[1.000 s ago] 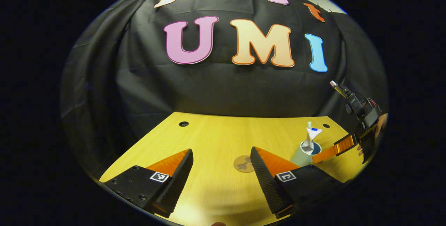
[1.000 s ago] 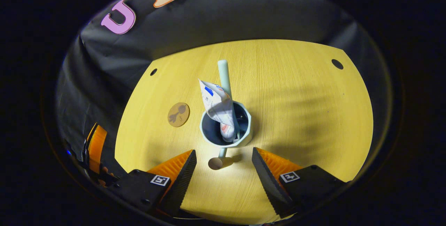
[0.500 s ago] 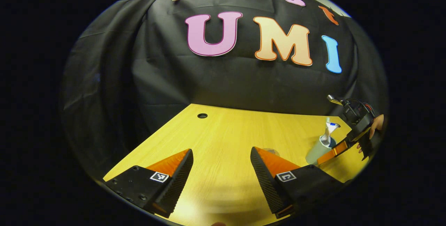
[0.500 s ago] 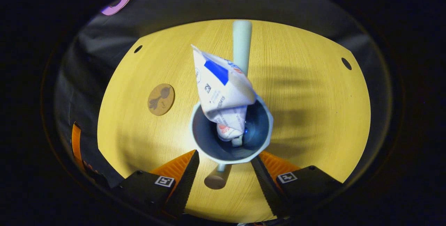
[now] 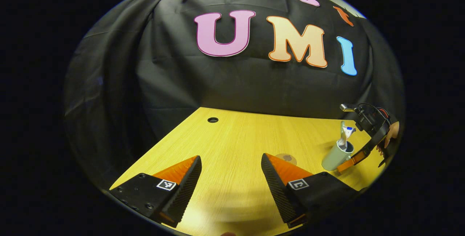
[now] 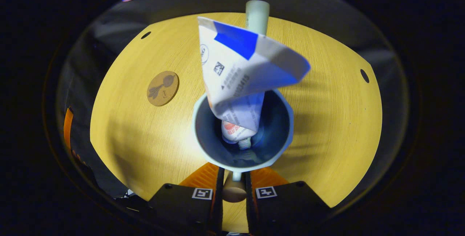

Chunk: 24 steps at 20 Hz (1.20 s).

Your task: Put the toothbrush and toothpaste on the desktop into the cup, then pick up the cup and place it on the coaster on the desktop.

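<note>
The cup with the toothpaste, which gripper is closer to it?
Right. The right gripper is closed on the cup's handle; the left gripper hangs open far off.

Yellow wooden desktop, round holes; black cloth wall.

Yellow wood-grain desktop with small round dark holes near its far edge. Round brown cork coaster lies flat on it; pale blue-grey cup stands upright, near the coaster, apart.
</note>
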{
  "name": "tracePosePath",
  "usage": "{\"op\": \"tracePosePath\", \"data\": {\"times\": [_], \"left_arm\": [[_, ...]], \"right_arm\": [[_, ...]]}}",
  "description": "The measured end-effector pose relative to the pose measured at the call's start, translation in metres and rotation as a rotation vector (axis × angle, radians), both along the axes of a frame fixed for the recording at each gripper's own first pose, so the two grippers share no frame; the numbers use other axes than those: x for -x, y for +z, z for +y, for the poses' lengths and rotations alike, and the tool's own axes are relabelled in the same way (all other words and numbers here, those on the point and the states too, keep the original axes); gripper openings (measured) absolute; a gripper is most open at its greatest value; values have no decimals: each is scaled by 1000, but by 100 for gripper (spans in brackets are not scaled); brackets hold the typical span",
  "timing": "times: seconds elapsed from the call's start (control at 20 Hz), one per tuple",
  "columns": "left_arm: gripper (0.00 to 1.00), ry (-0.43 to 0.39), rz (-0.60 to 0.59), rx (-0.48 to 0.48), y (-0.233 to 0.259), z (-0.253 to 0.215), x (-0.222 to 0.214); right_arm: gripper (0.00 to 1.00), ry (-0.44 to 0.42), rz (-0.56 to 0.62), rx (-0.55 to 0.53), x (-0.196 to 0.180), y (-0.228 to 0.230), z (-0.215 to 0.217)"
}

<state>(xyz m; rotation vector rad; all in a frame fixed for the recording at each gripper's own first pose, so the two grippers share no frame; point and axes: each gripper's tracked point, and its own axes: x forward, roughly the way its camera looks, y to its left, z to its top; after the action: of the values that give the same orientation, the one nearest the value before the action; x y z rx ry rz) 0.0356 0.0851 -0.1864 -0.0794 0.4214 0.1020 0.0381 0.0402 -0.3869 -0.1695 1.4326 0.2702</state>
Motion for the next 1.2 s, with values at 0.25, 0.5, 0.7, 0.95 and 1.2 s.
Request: {"op": "tracePosePath", "data": {"times": [0.25,0.5,0.7,0.95,1.2], "left_arm": [[95,-17,3,-1,-1,7,-2],[95,-27,7,0,-5,18,-7],[95,-23,15,1,-7,34,-7],[95,-5,25,4,-12,59,-6],[95,8,37,13,-19,76,-6]], "right_arm": [[28,-37,-30,-68,-4,12,27],[28,-40,-36,-117,-6,16,63],[28,-37,-47,-147,-17,17,103],[28,-17,-50,-154,-28,1,156],[24,10,-51,-137,-26,16,170]]}}
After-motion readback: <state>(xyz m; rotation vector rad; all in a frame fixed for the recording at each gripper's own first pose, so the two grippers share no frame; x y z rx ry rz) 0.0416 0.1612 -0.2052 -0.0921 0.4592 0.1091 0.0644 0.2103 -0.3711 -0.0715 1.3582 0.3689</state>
